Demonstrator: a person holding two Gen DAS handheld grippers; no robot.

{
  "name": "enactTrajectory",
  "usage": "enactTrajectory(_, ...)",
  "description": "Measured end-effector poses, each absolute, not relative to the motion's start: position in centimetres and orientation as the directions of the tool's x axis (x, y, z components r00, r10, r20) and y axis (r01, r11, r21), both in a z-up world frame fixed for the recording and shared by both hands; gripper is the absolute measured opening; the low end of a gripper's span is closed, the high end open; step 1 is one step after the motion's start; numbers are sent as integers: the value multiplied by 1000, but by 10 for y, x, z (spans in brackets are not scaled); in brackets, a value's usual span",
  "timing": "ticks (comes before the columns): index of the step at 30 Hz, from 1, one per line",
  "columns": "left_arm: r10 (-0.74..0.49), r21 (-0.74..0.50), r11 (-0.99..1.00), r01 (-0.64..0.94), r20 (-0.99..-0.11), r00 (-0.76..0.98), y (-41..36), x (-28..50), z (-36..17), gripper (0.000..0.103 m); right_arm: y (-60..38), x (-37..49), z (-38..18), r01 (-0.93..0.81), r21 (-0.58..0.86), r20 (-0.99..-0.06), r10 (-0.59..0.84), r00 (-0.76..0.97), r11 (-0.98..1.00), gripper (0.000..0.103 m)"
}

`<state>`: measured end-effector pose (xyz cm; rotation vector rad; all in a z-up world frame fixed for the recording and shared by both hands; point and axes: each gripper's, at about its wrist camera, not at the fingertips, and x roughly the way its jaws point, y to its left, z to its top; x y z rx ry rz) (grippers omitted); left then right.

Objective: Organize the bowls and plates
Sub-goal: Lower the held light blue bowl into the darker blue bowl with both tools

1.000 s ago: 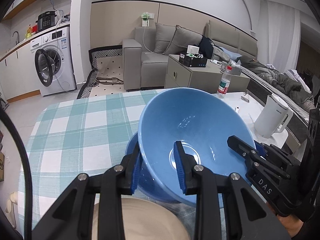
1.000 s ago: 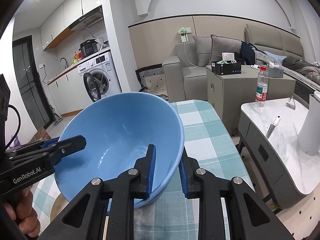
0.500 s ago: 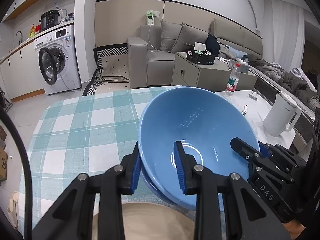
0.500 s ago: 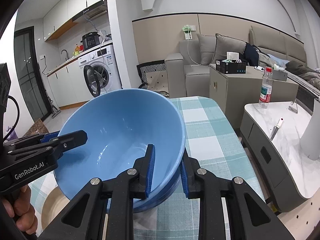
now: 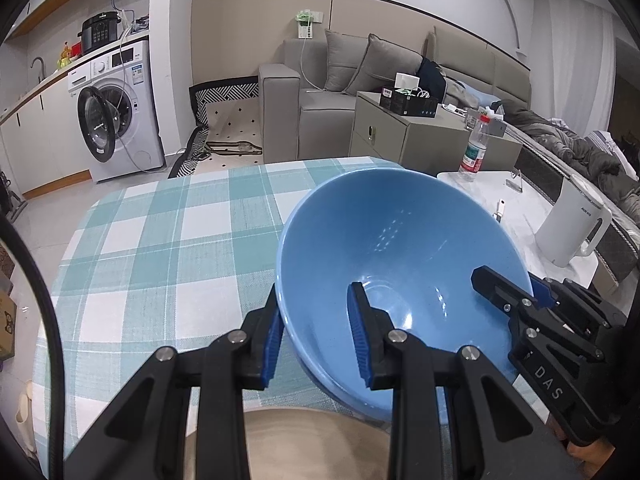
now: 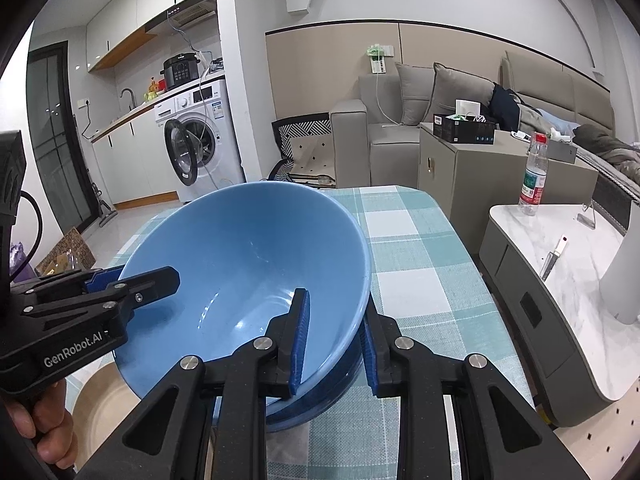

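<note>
Left wrist cam first: I could read "DAS" in white on the black body of the right gripper (image 5: 516,284), poking in from the right side. The white kettle (image 5: 572,228) had a small grey brand mark I couldn't make out, and the water bottle (image 5: 474,148) had a red and green label, too small to read. The left gripper (image 5: 316,340) had its fingers pinching the near rim of the blue bowl (image 5: 400,248), one pad outside, one inside. The bowl was glossy, deep, tilted, sitting over the checked desk (image 5: 160,248) just behind a beige plate (image 5: 288,440).

Right wrist cam: "GenRobot.AI" was printed on the left gripper (image 6: 144,276), with a hand (image 6: 44,420) under it. The right gripper (image 6: 334,340) had its fingers clamped on the opposite rim. Here the blue bowl (image 6: 248,264) sat nested in a second blue bowl (image 6: 320,400) resting on the desk (image 6: 412,264).
</note>
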<state>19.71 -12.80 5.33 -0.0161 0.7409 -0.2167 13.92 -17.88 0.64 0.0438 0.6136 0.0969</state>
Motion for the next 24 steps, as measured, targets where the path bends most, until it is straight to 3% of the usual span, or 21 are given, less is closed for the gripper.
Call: enactTrajectory(24, -138, -4, 982, 188, -697, 703, -135, 199, 29, 29, -161, 145, -10, -60, -69, -592, 8, 806, 996, 24)
